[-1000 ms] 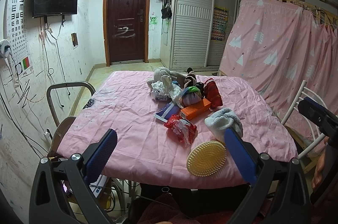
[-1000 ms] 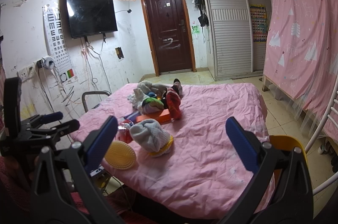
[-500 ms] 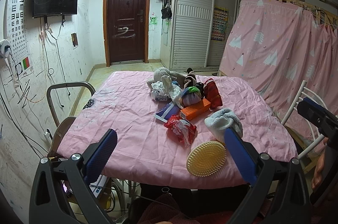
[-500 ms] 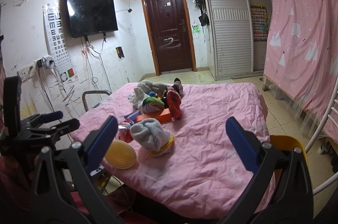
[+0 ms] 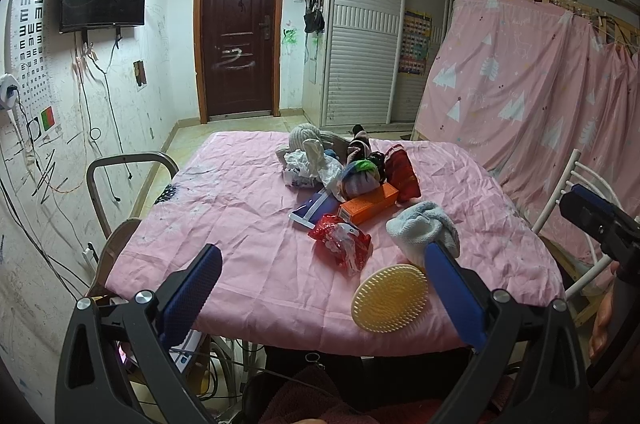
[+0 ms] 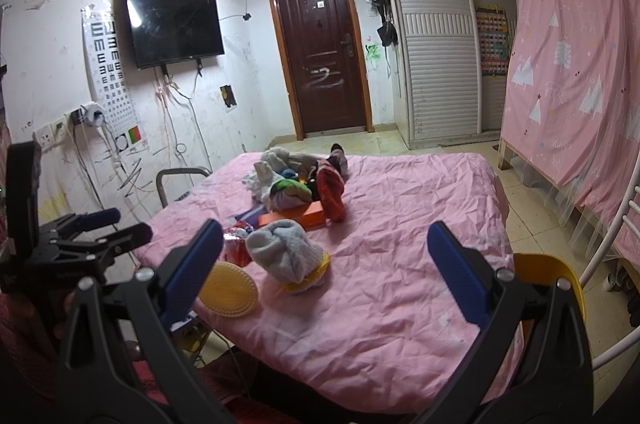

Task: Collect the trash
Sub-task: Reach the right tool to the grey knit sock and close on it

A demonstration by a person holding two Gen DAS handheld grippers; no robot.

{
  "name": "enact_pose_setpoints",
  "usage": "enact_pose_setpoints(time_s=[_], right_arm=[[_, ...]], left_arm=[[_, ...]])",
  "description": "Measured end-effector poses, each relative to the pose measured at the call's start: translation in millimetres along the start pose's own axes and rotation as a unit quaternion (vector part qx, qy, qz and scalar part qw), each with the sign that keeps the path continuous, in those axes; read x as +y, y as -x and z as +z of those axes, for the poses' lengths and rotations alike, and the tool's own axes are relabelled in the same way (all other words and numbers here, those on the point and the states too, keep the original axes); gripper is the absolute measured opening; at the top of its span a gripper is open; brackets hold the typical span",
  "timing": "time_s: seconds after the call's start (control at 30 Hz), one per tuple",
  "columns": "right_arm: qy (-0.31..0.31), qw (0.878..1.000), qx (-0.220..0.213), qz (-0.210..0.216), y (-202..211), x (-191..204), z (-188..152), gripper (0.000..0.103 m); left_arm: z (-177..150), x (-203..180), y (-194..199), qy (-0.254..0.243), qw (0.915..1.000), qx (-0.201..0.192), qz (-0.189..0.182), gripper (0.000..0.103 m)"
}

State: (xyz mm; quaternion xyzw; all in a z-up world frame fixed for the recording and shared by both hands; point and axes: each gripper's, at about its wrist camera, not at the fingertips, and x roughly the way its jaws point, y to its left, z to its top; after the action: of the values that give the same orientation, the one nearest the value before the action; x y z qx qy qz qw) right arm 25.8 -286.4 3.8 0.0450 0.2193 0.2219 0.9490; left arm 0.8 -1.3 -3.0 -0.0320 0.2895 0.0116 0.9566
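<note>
Left wrist view: both tongs, left (image 5: 320,288) and right (image 6: 324,264), gape empty before the pink-clothed table (image 5: 240,224)

Orange box (image 5: 368,207), pink sheet (image 5: 240,216)

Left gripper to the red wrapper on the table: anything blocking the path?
Nothing visible. The left gripper is open at the table's near edge, and only bare pink cloth lies before the red wrapper. The yellow brush sits off to the right.
</note>
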Motion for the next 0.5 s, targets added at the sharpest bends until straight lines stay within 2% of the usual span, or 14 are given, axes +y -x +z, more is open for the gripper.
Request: enact_pose_setpoints(time_s=[0.3, 0.5], right_arm=[[-0.004, 1.0, 0.009, 0.01, -17, -4, -4, 0.098], [-0.016, 0.998, 0.033, 0.056, -37, -5, -10, 0.098]], left_arm=[[0, -5, -12, -0.006, 0.9999, 0.014, 0.002, 0.092], [-8, -15, -36, -0.025, 0.998, 0.055, -0.017, 0.092]])
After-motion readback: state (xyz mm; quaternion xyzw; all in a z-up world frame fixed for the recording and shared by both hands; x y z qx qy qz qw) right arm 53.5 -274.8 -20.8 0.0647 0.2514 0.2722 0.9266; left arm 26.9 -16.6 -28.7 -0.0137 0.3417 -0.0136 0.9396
